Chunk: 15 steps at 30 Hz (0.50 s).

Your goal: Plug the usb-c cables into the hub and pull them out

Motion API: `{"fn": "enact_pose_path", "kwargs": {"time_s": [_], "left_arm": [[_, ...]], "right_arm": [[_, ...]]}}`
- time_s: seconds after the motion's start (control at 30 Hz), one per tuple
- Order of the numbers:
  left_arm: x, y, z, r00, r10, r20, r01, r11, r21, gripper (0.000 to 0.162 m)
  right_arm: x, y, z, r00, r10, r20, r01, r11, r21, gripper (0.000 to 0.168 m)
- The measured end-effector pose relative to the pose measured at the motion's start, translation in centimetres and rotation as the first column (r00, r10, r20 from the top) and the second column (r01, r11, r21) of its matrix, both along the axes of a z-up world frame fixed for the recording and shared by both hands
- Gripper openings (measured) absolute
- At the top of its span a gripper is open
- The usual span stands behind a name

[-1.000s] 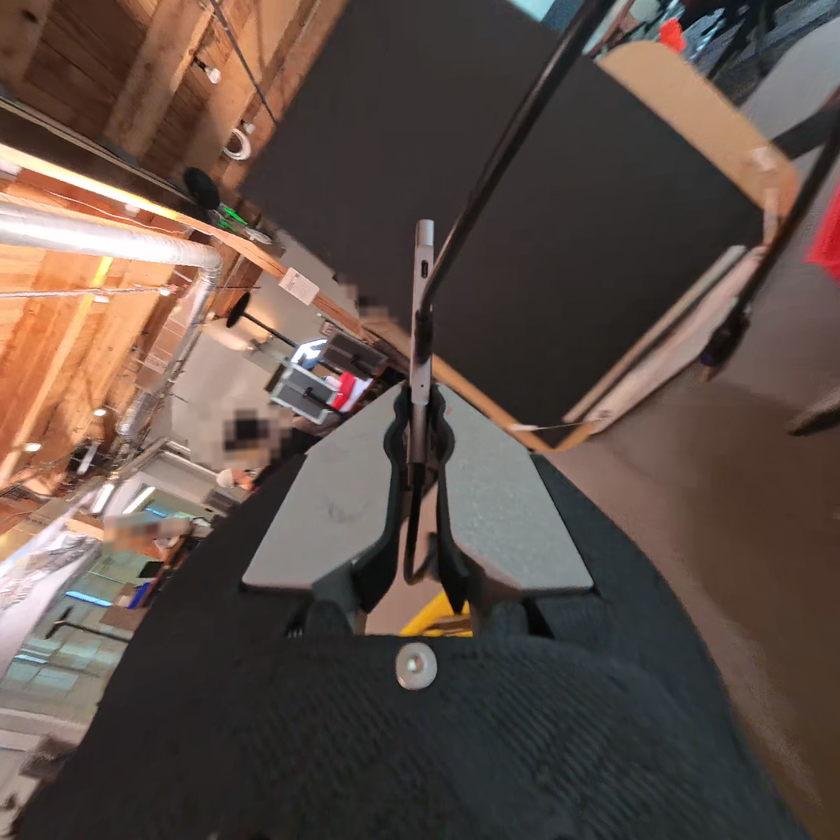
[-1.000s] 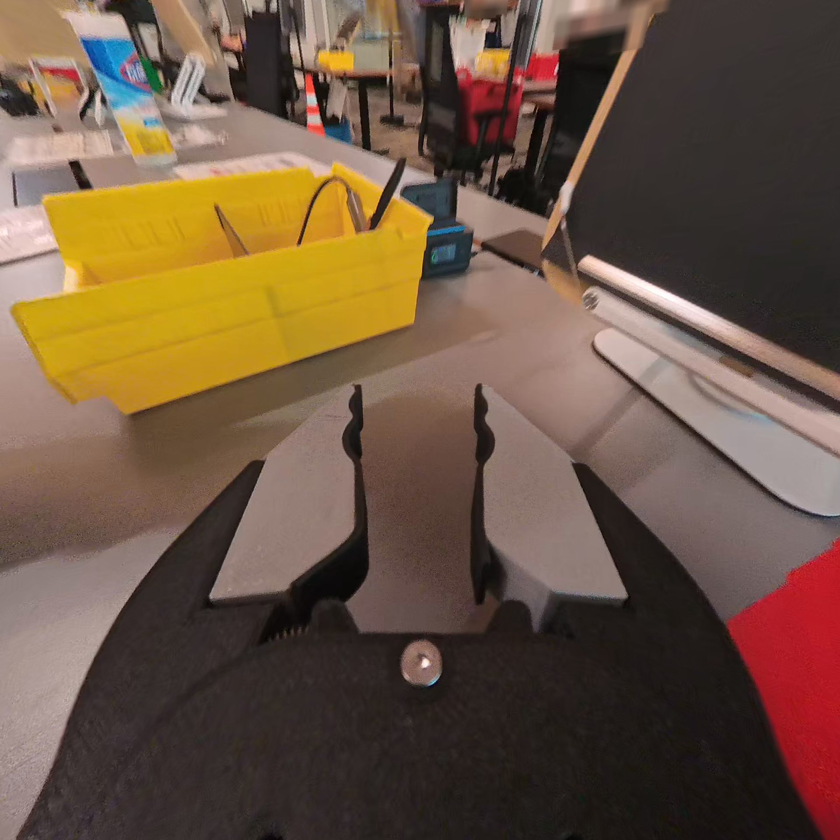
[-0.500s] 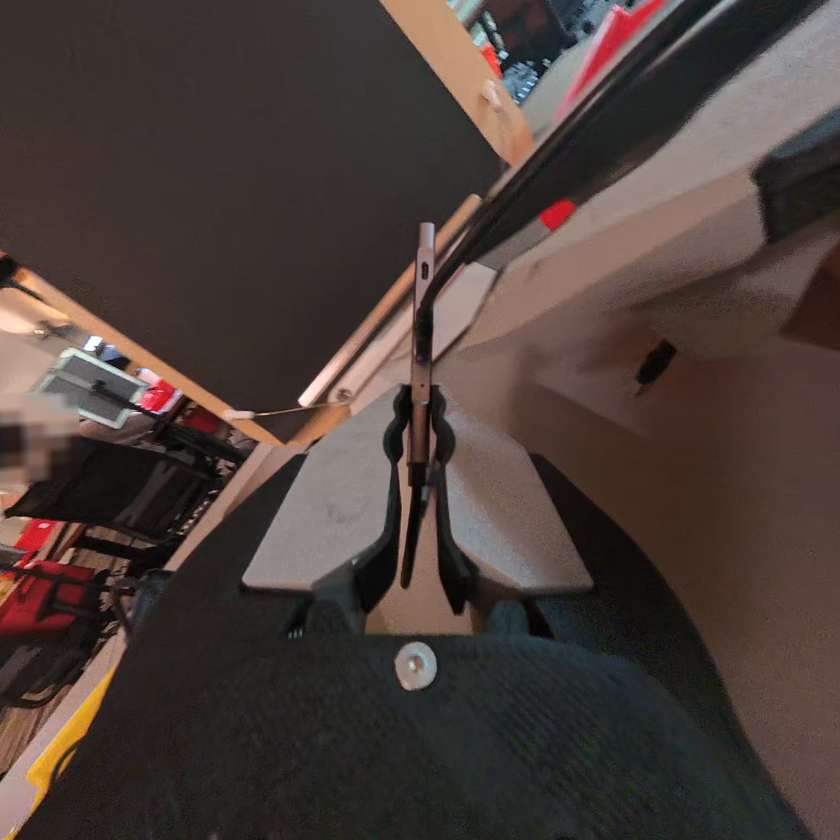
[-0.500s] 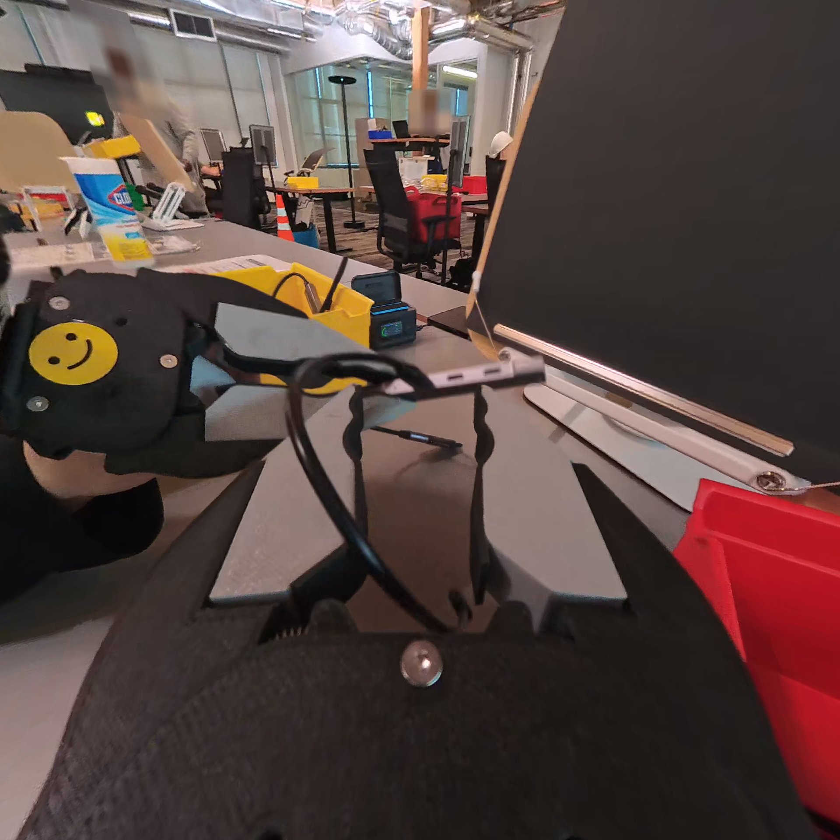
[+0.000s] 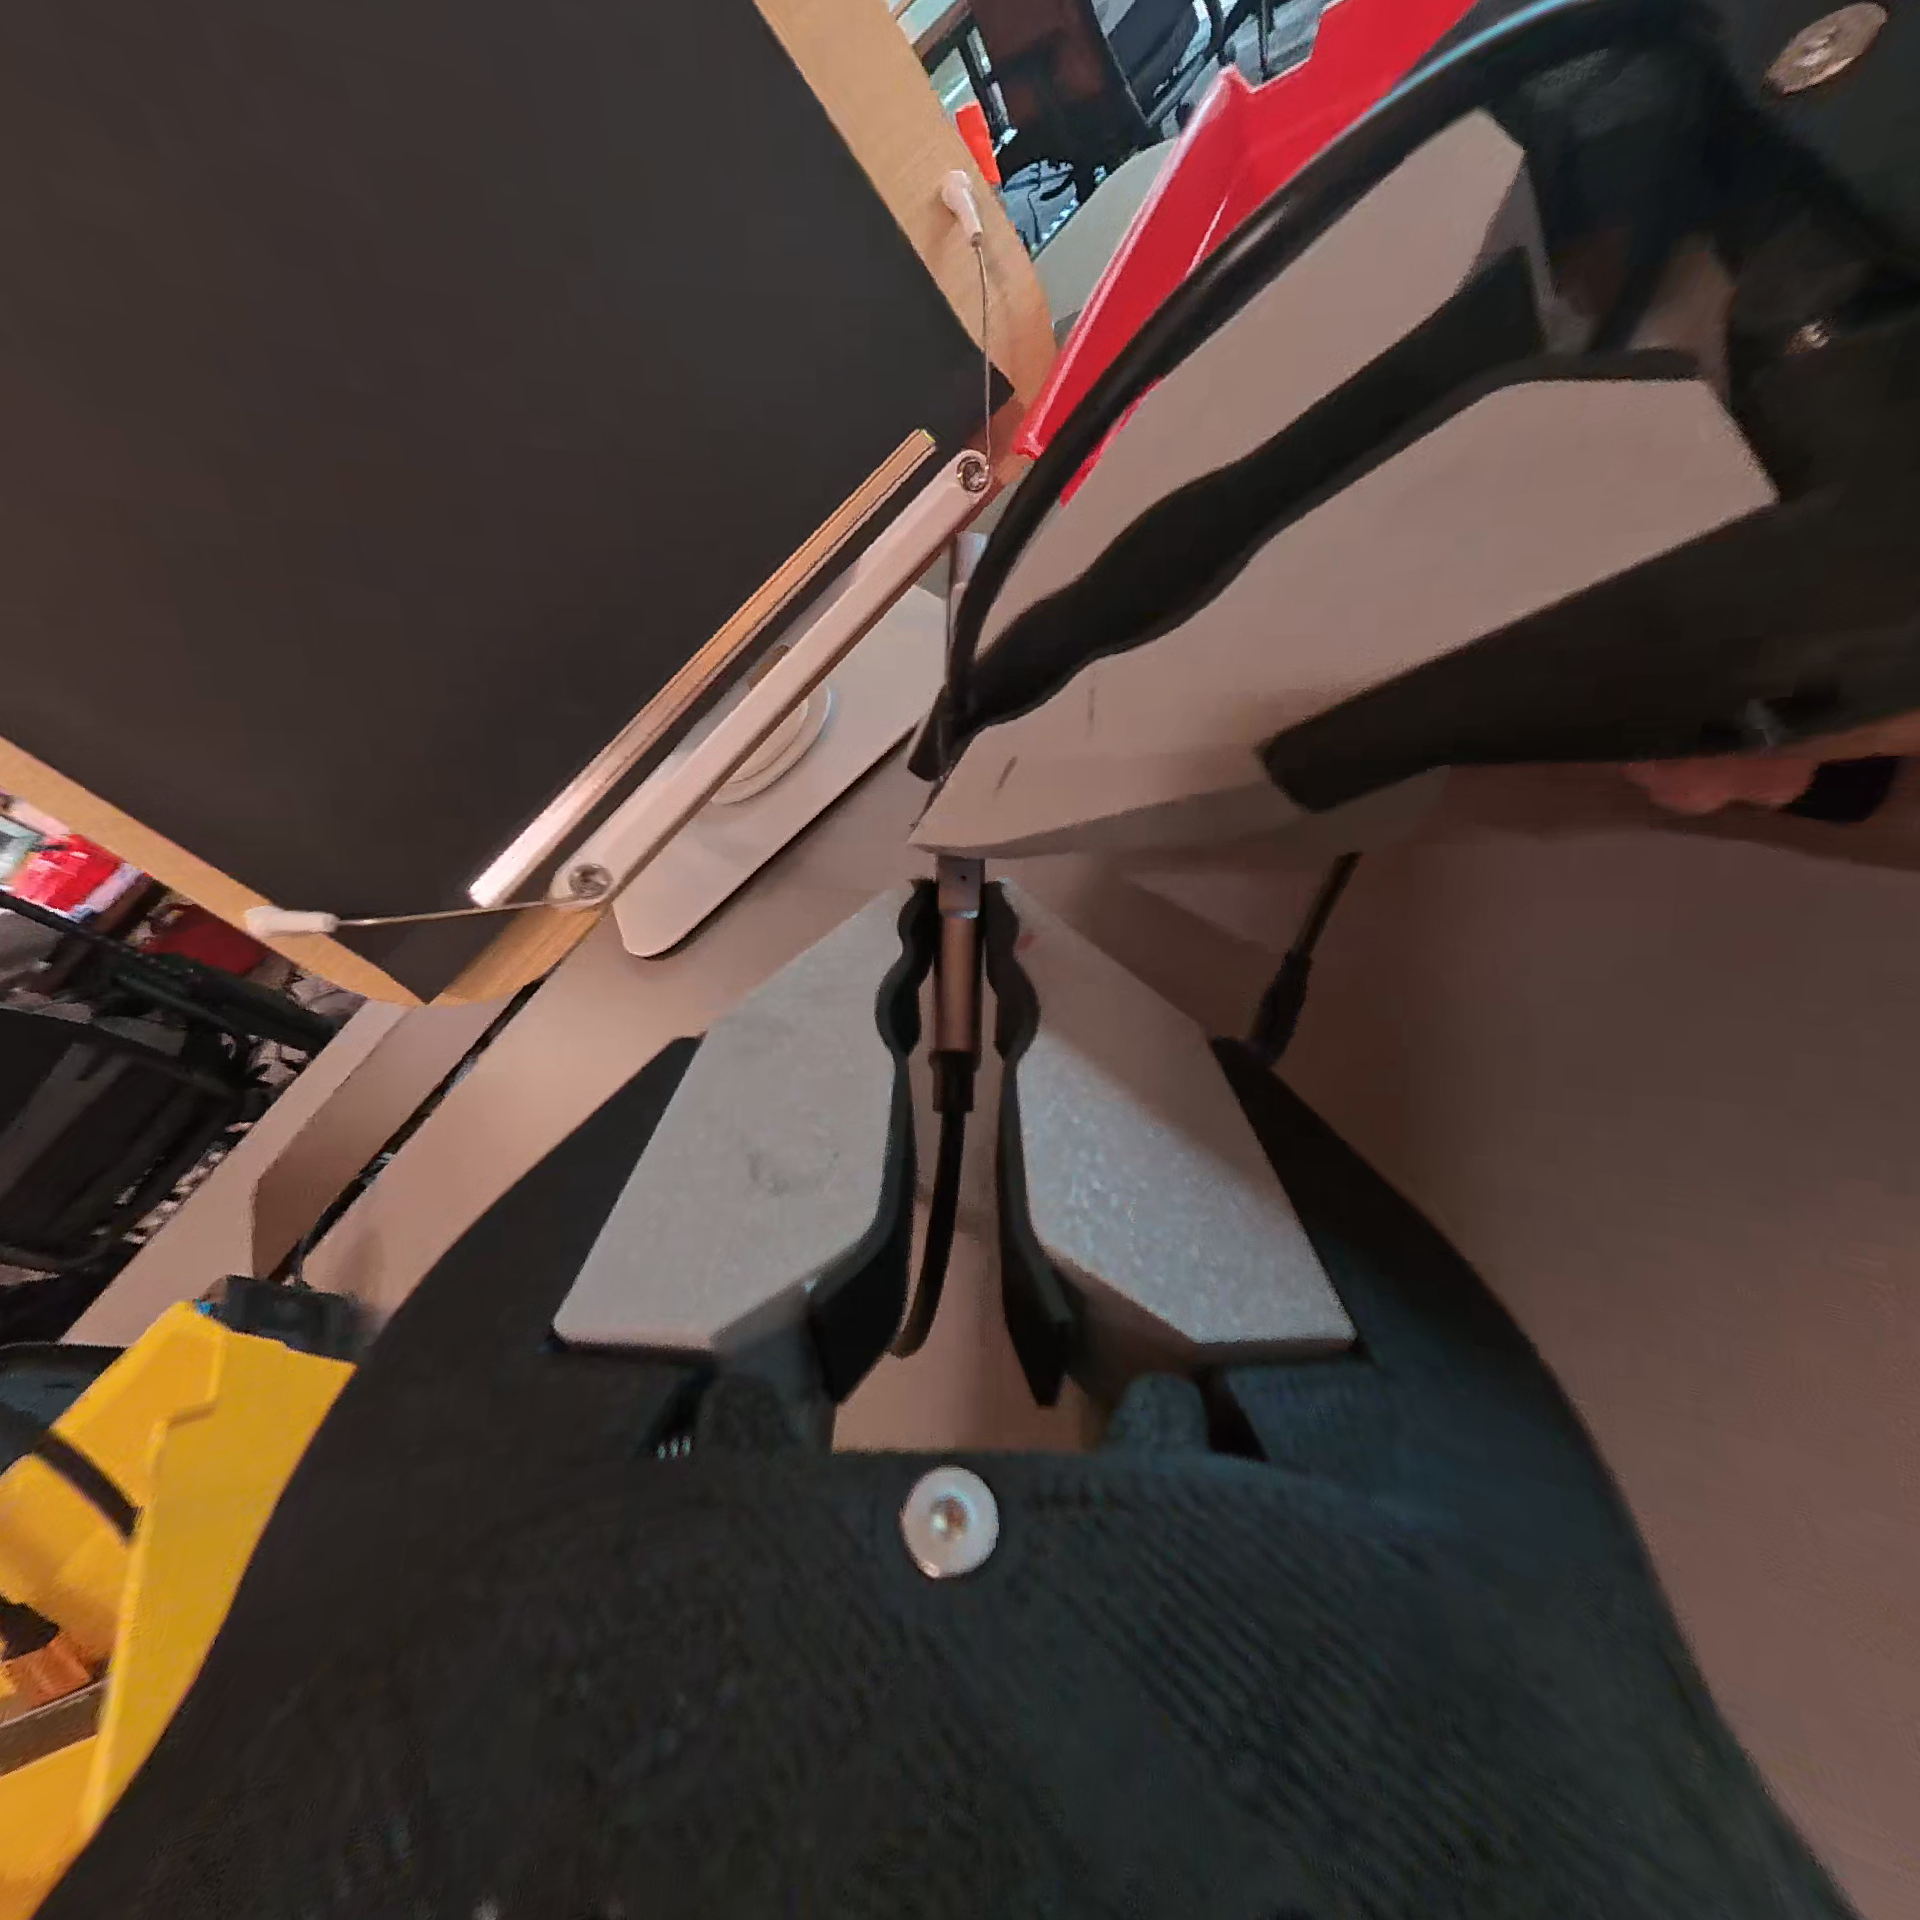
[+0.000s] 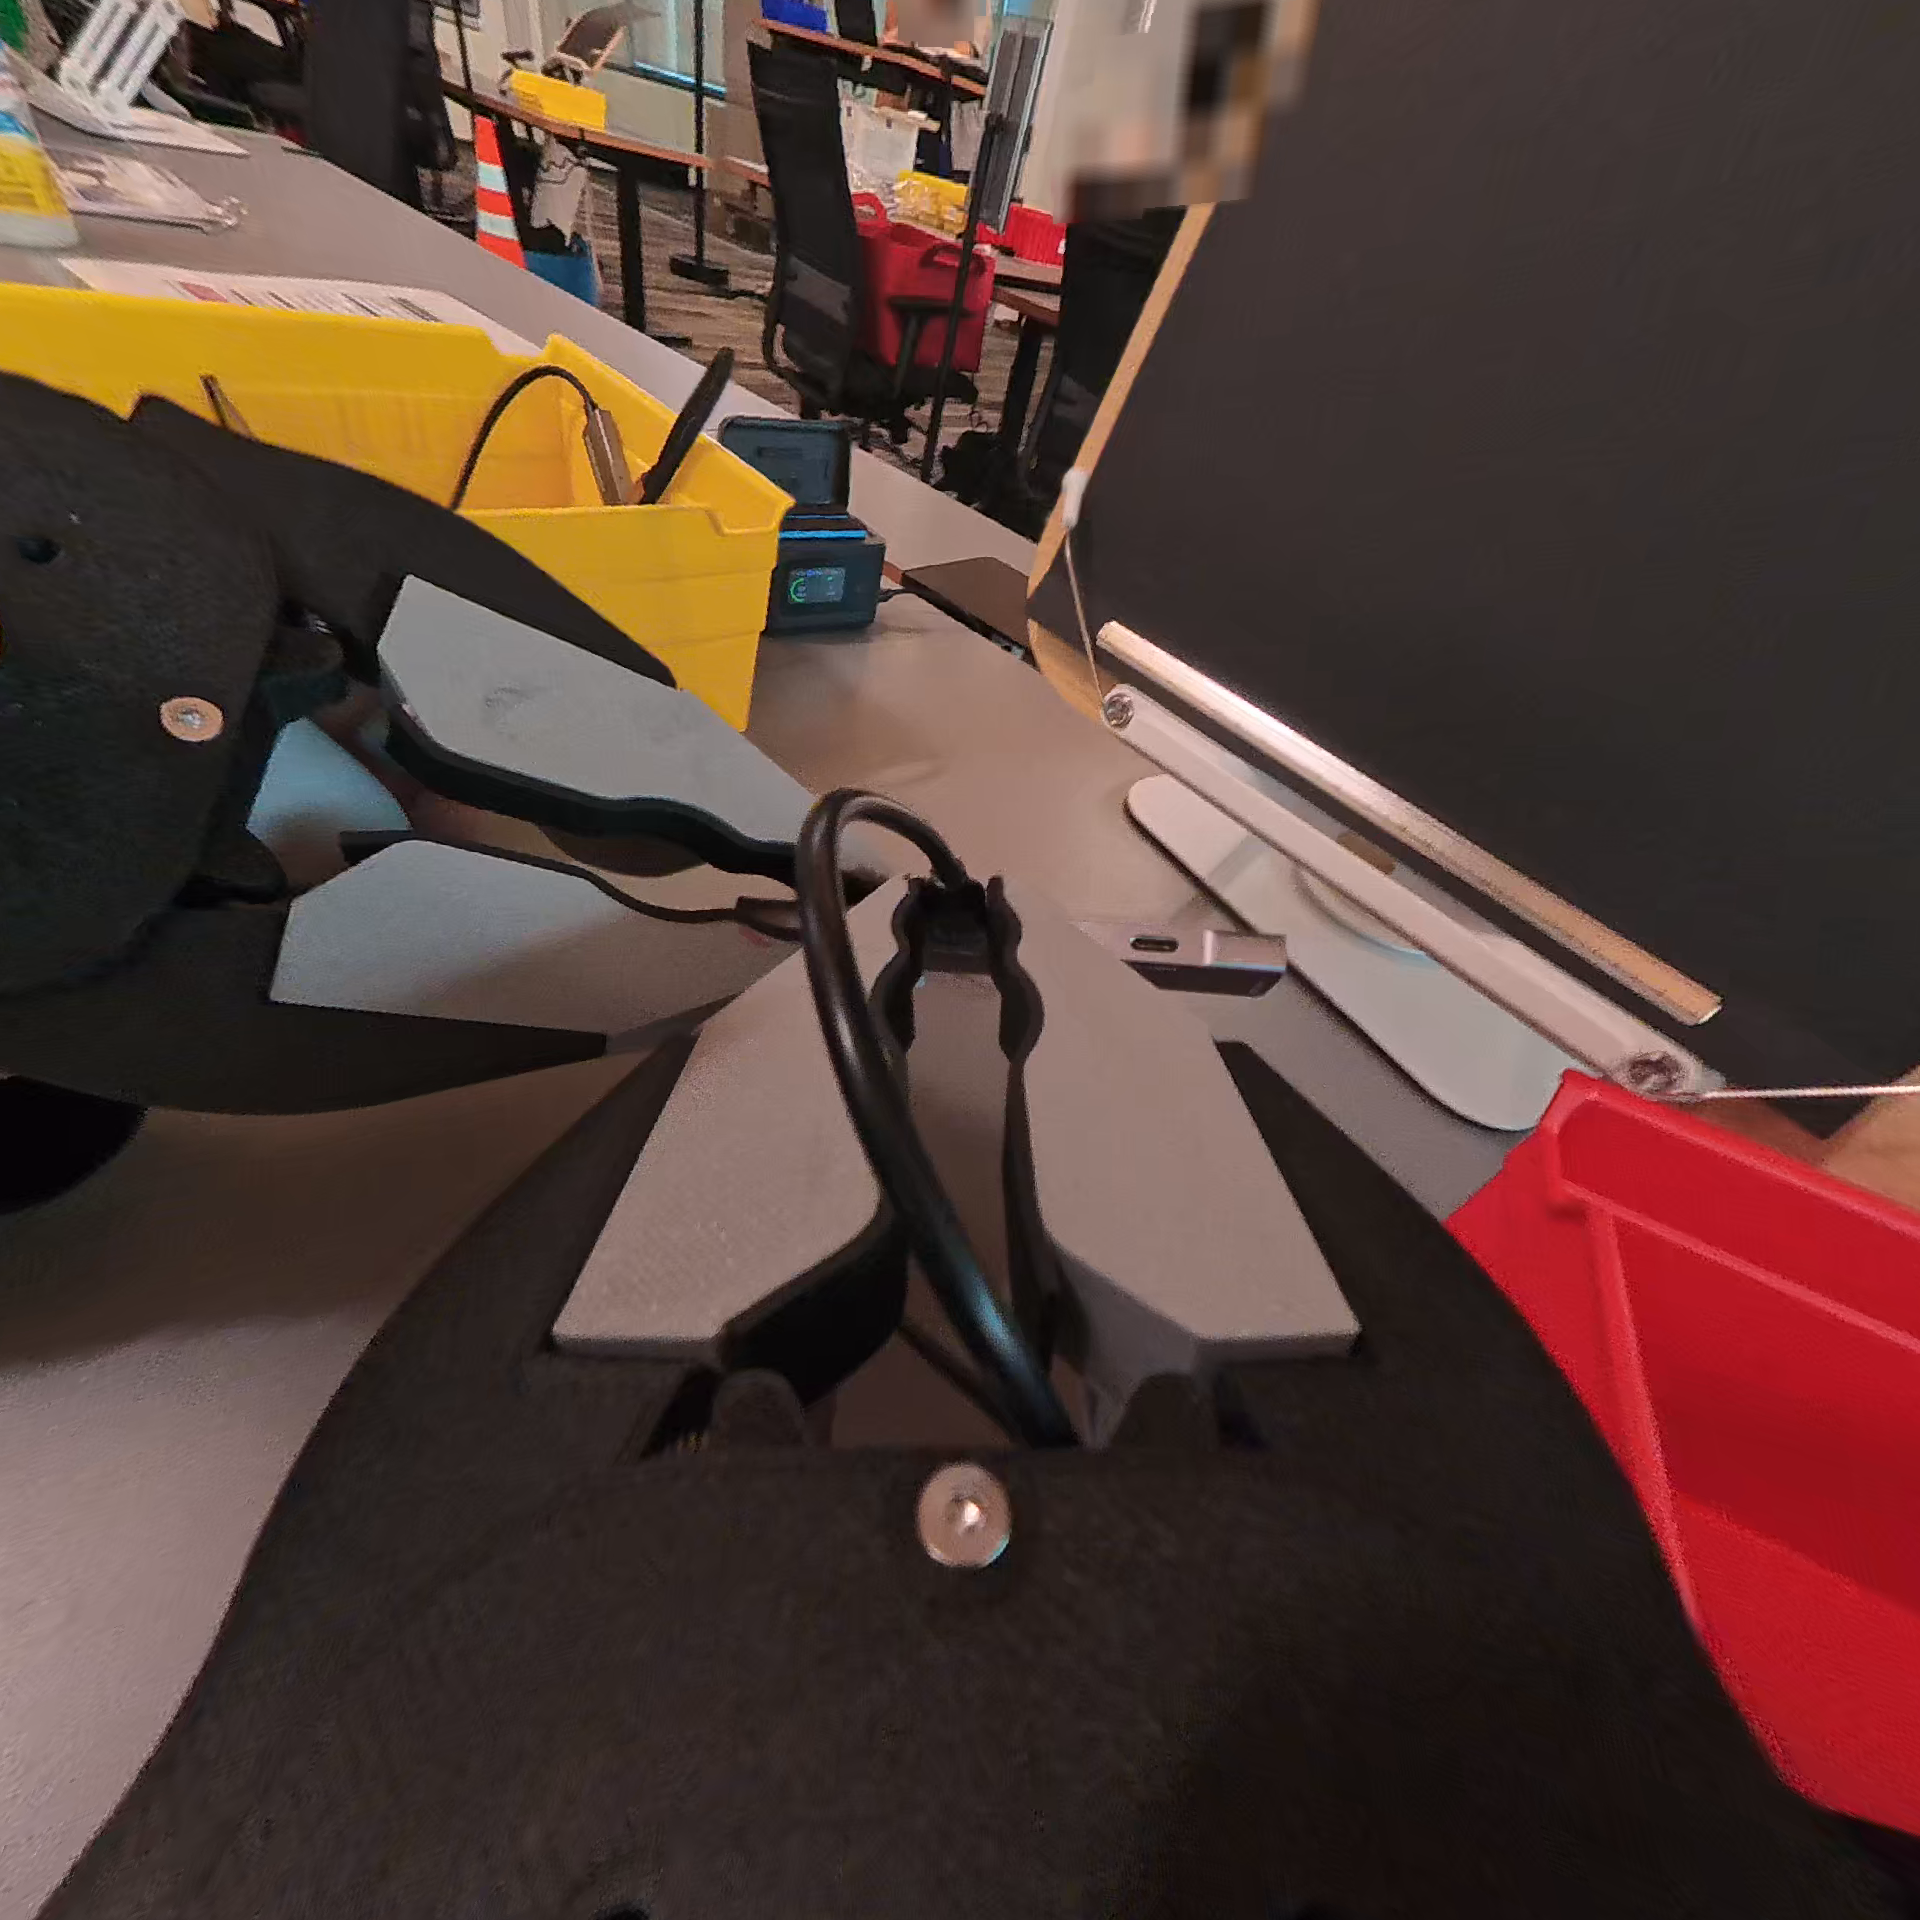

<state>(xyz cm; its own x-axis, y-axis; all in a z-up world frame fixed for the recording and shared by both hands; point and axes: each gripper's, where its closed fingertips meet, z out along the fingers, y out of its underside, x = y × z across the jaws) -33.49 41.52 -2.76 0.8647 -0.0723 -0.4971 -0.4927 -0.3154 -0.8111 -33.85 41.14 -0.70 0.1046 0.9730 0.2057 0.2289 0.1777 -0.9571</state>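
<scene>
Left gripper (image 5: 956, 935) pinches the metal USB-C plug (image 5: 956, 977), its tip just short of the right gripper's fingers (image 5: 1299, 665). Right gripper (image 6: 956, 925), in its own view, clamps the hub (image 6: 1205, 951), whose free end juts rightward above the table (image 6: 935, 748). Light, rigid plug and springy cable (image 6: 873, 1039): best held by the metal shell.

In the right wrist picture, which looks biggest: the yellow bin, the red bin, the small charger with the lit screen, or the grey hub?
As they look:
1. Red bin, though it is nearest the camera, so unsure against the yellow.
2. Yellow bin, partly hidden.
3. Charger.
4. Hub.
</scene>
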Motion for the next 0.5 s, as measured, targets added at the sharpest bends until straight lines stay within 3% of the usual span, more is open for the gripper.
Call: {"fn": "enact_pose_path", "kwargs": {"time_s": [0.1,0.2,0.33,0.5], "left_arm": [[0.1,0.0,-0.7,0.998,-0.007,0.066,0.008,1.0,-0.024,0.006],[-0.1,0.0,-0.9,0.999,-0.016,0.042,0.017,1.0,-0.02,0.007],[0.0,0.0,-0.9,1.0,-0.025,-0.018,0.025,1.0,-0.012,0.006],[0.3,-0.3,-0.6,0.995,-0.06,0.081,0.063,0.997,-0.04,0.006]], "right_arm": [[0.0,0.1,-0.7,0.999,0.037,0.008,-0.035,0.99,-0.135,0.009],[-0.1,-0.4,-0.7,0.995,0.101,-0.022,-0.103,0.959,-0.264,0.008],[-0.1,-0.7,-0.5,0.985,0.158,-0.07,-0.173,0.898,-0.405,0.009],[0.1,-0.9,-0.1,0.967,0.21,-0.144,-0.255,0.8,-0.543,0.011]]}}
